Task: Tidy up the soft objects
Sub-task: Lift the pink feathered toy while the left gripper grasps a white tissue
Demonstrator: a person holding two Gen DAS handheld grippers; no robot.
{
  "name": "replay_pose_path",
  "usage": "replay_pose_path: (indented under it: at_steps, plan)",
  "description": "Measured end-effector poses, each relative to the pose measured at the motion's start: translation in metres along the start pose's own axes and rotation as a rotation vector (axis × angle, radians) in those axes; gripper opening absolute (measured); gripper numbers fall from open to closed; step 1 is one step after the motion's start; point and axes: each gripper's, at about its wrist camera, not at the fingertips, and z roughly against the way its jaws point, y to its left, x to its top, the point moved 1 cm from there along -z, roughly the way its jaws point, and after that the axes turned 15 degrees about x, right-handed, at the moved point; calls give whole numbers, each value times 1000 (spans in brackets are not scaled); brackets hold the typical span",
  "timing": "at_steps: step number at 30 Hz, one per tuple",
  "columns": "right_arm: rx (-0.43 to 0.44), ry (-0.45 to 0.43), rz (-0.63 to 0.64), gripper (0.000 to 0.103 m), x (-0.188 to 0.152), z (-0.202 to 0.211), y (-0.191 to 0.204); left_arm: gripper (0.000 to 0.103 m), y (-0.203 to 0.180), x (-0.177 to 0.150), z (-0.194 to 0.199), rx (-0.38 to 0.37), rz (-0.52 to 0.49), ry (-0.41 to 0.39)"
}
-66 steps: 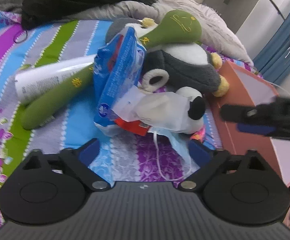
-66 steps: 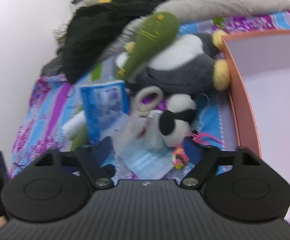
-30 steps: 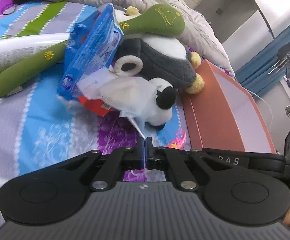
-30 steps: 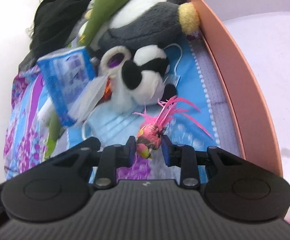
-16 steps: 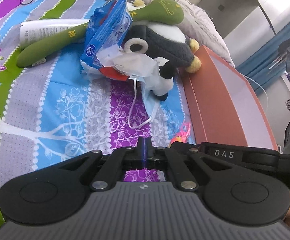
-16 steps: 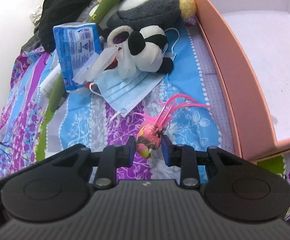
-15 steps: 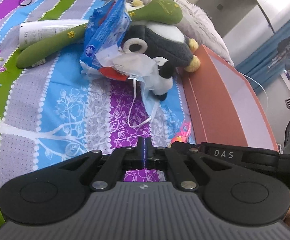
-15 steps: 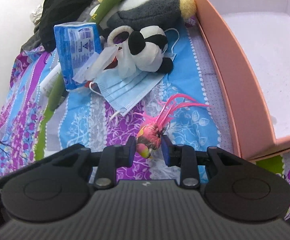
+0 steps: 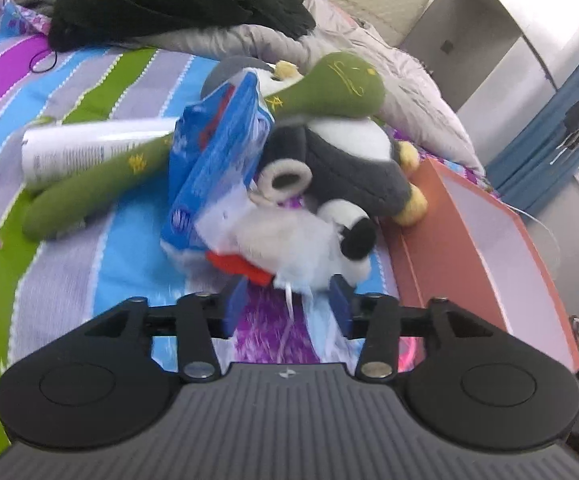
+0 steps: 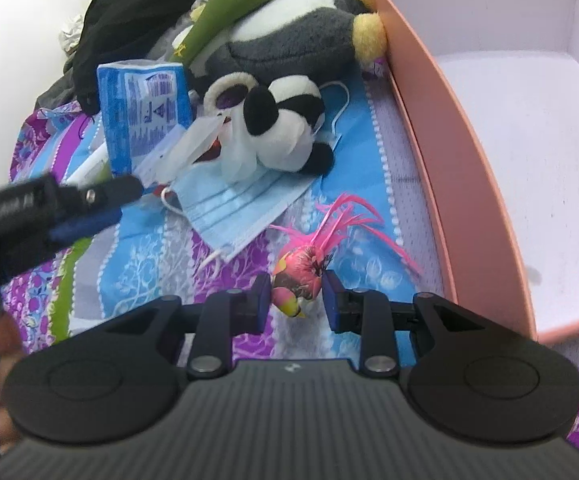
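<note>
Now the left claw (image 9: 287, 300) has opened near the mask (image 10: 233, 204); right claw (image 10: 295, 292) squeezes the pink bird (image 10: 299, 274). Drop it gently into the box (image 10: 465, 176).

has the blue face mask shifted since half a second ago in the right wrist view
No. The blue face mask lies under the small panda plush, one corner toward the pink box, as before. The left gripper's jaws have just been opening.

Panda (image 10: 285, 120): fluffy plush, black and white; mask (image 10: 241, 204): pleated blue non-woven fabric, matt. Tissue pack (image 10: 145, 112): glossy blue plastic wrap; box (image 10: 449, 160): matt pink card with smooth white inside. Bedsheet (image 9: 69, 280): printed woven cloth; grippers' bodies (image 10: 293, 420): ribbed matt black plastic.
</note>
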Motion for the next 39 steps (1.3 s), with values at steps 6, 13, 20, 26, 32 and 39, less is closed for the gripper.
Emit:
replay_pose_path:
  at_steps: [6, 13, 20, 26, 32, 39]
  plan:
    - [-7, 7, 28, 31, 1, -13, -2, 67, -32, 19, -21, 52, -224, -82]
    - [-9, 23, 31, 31, 1, -28, -7, 67, -50, 16, -57, 121, -412, -58]
    - [-9, 22, 35, 31, 2, -31, -8, 29, -38, 23, -57, 116, -360, -46]
    - [-10, 5, 54, 31, 2, -22, -1, 14, -29, 26, -34, 104, -291, -64]
    - [-12, -14, 86, 31, -4, -4, 13, 12, -21, 17, -4, 94, -239, -78]
    - [-14, -48, 114, 31, -18, 25, 32, 12, -13, -4, 43, 64, -186, -82]
